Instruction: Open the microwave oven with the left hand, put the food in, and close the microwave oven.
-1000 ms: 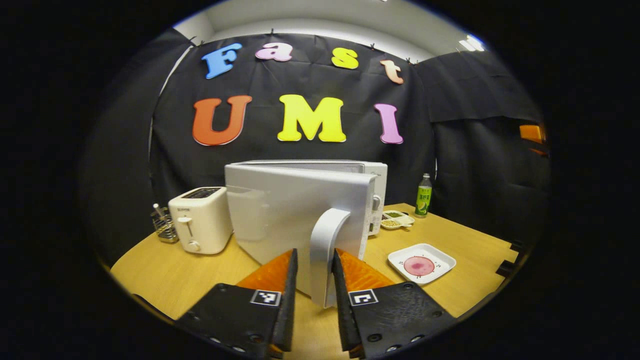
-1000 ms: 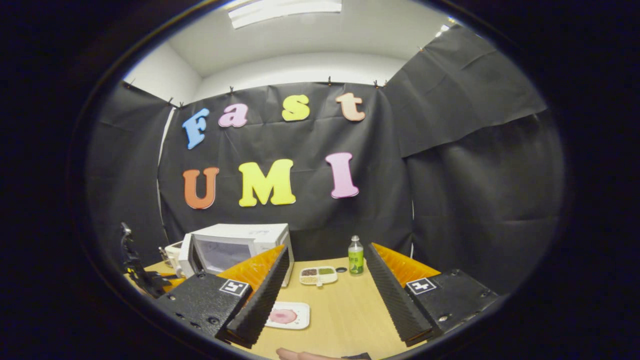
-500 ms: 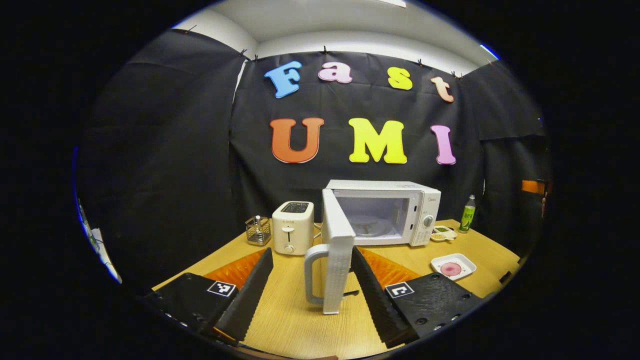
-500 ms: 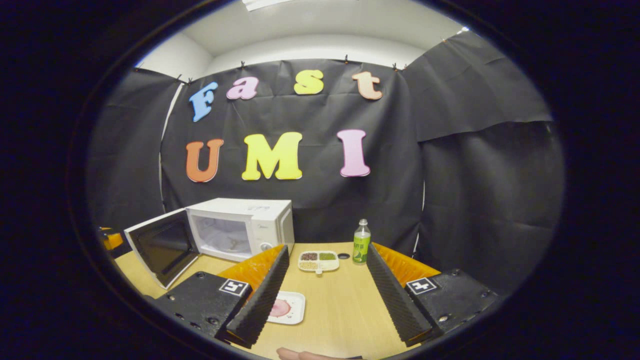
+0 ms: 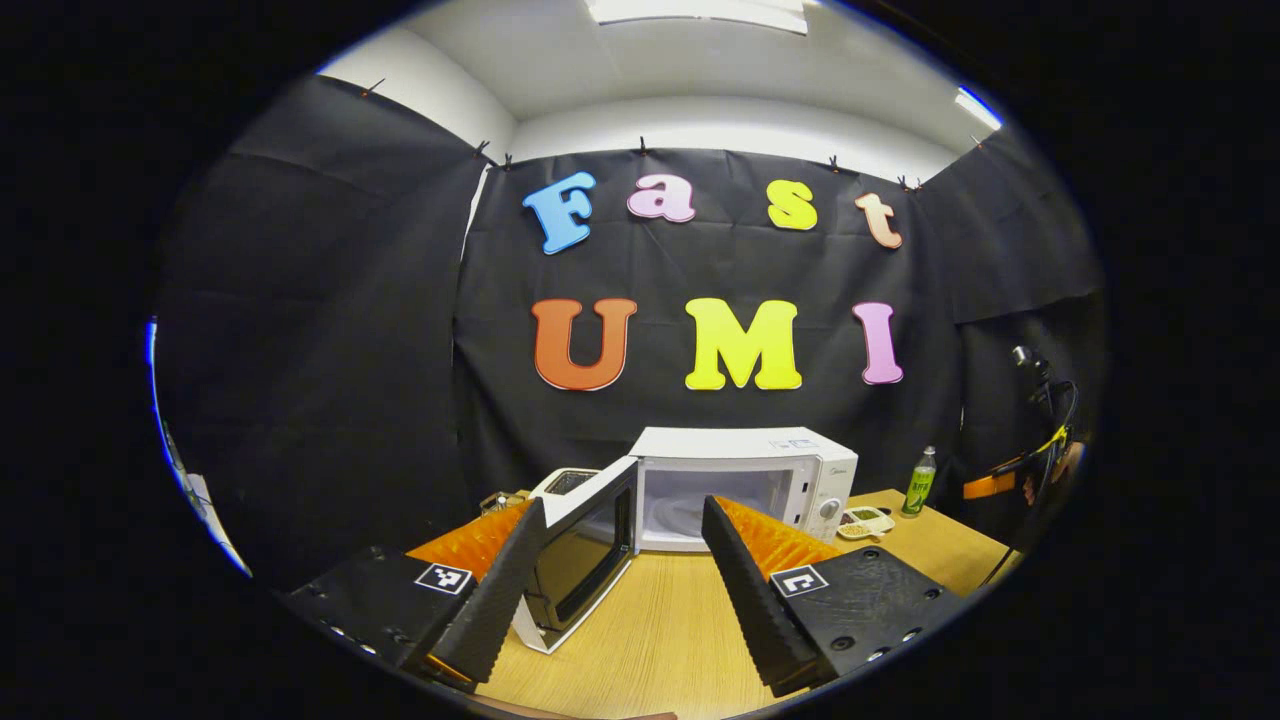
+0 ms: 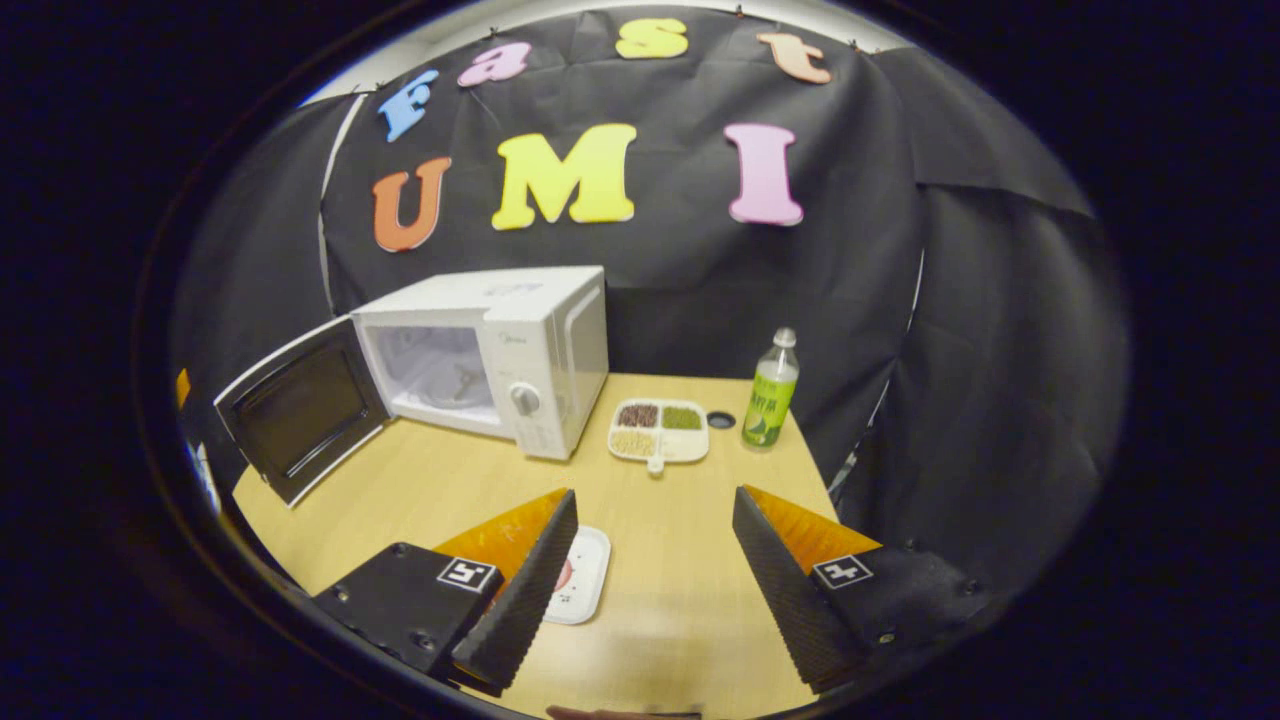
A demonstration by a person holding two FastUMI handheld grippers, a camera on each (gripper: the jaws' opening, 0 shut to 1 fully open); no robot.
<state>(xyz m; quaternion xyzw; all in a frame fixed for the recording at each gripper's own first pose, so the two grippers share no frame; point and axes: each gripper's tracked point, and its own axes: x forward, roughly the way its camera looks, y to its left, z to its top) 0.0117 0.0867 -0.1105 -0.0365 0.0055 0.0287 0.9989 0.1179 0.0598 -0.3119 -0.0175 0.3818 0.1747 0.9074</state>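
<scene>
While the microwave stood on the wooden table with its door swung wide open to the left, its white cavity lay bare and nothing sat inside that could be made out. In the right gripper view, the food, a pink round slice, lay on a small white plate near the front of the table, well apart from the microwave and partly hidden behind one finger. The right gripper hung above that plate with its jaws spread wide and nothing between them; the plate sat just beside its left finger, not between the two. Behind the plate, a divided dish of grains and beans rested just beside the microwave's right side, and a green bottle stood upright near it, at the back of the table by the black cloth.

In the left gripper view, the left gripper was likewise wide open and empty, held off the table in front of the microwave. The open door showed between its fingers, close to the left one, though whether they touched could not be told. A toaster peeked out behind the door, and the bottle stood at the far right.
</scene>
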